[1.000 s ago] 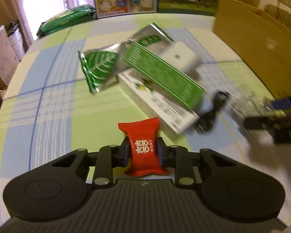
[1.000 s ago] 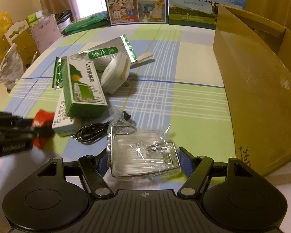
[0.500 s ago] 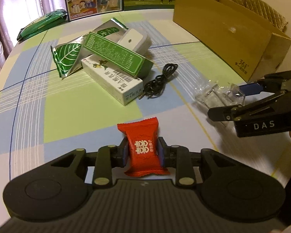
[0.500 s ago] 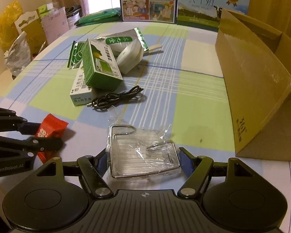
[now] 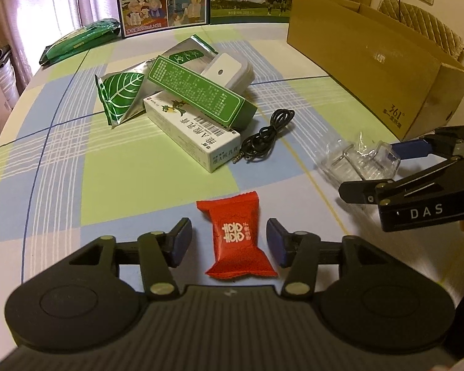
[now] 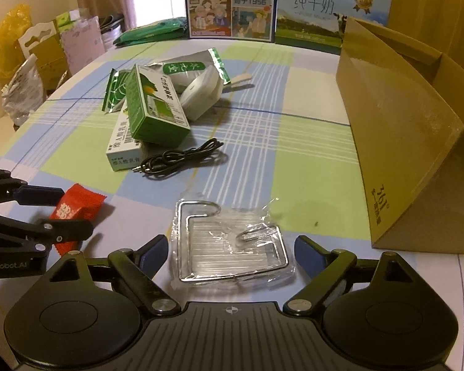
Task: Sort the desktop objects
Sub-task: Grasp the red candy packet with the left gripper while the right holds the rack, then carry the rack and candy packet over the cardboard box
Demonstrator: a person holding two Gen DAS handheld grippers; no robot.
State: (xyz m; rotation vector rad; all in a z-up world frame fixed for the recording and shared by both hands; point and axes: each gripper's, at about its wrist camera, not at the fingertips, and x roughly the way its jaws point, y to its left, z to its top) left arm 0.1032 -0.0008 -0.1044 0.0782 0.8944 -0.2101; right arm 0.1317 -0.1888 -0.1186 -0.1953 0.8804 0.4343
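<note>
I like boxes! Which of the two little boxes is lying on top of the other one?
The green box is on top, propped slantwise across the white box lying flat on the tablecloth.

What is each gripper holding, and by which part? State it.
Nothing is held. The left gripper stands open around the red candy packet, pads clear of it. The right gripper stands open around the wrapped wire hook.

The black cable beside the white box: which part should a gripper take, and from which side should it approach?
Probably grip the black cable at the middle of its bundle, where the strands lie together, coming from above with fingers across its length. It lies flat and loose on the tablecloth, and the white box lies close to its plug end, so a sideways approach there looks cramped.
</note>
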